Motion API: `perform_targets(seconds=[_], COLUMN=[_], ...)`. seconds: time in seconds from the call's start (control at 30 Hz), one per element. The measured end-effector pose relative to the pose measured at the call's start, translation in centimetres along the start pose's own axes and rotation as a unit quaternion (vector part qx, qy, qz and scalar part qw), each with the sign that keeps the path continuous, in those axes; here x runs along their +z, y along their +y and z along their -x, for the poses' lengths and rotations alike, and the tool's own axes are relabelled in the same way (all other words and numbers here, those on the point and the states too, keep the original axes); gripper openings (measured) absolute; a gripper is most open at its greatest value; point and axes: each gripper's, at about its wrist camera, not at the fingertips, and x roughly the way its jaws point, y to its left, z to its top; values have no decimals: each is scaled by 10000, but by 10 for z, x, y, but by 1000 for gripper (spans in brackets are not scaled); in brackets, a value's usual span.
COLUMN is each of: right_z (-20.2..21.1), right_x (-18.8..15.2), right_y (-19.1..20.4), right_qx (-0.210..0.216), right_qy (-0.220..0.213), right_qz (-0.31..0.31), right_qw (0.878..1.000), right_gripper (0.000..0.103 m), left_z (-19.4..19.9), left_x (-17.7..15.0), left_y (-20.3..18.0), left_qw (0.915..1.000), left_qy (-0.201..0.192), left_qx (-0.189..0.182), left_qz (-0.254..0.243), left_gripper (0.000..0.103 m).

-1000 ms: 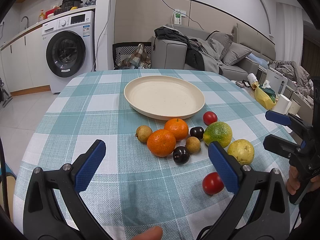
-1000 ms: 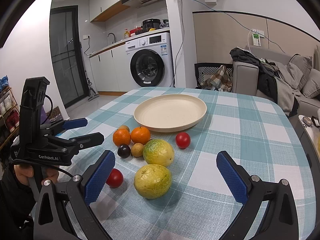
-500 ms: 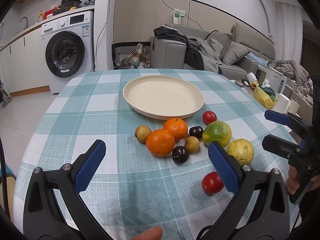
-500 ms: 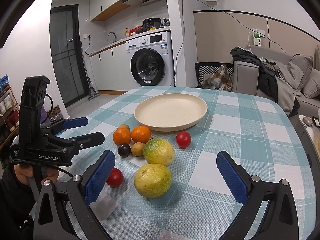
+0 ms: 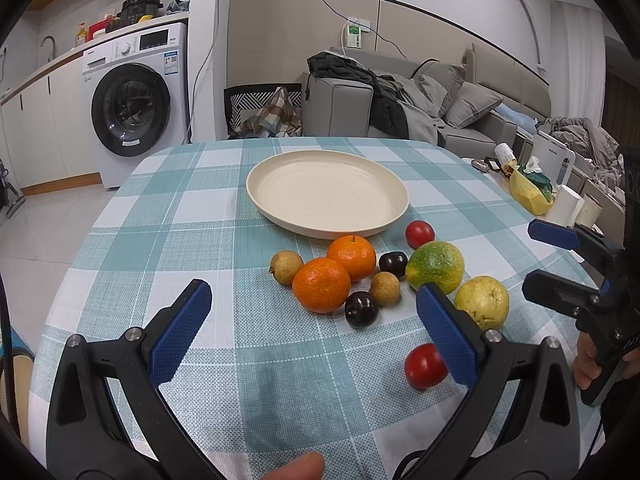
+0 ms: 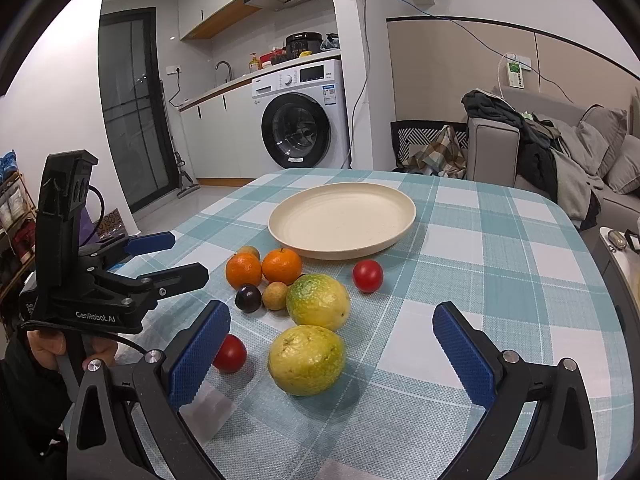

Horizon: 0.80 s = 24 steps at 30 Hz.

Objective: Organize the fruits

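Left gripper [image 5: 312,324]: level above near table edge, wide open, empty.
Right gripper [image 6: 332,344]: same pose, wide open, empty.
Plate [image 5: 280,216]: one, bare.
Oranges [image 5: 321,285]: two.
Tomatoes [image 5: 424,365]: two.

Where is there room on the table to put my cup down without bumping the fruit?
The plate is bare inside. Bare cloth lies left of the small brown fruit, toward the table edge, and right of the far red tomato. It is crowded just in front of the plate, where both oranges, plums and green-yellow fruits cluster.
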Motion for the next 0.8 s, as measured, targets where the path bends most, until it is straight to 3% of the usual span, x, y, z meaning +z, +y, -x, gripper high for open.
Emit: perform_targets(seconds=[0.5,0.8], right_z=[-2,-13], right_x=[0,1], right_y=[-2,0], right_qx=[-105,-335], right_qy=[27,305], right_qz=[-45,-38], right_qw=[9999,9990], right_gripper=[103,103], left_z=[0,-1], left_x=[2,1], left_y=[-5,-13], left_qw=[9999,9990], left_qy=[-74,215], left_qx=[23,-322], left_qz=[-134,-241], left_gripper=[102,102])
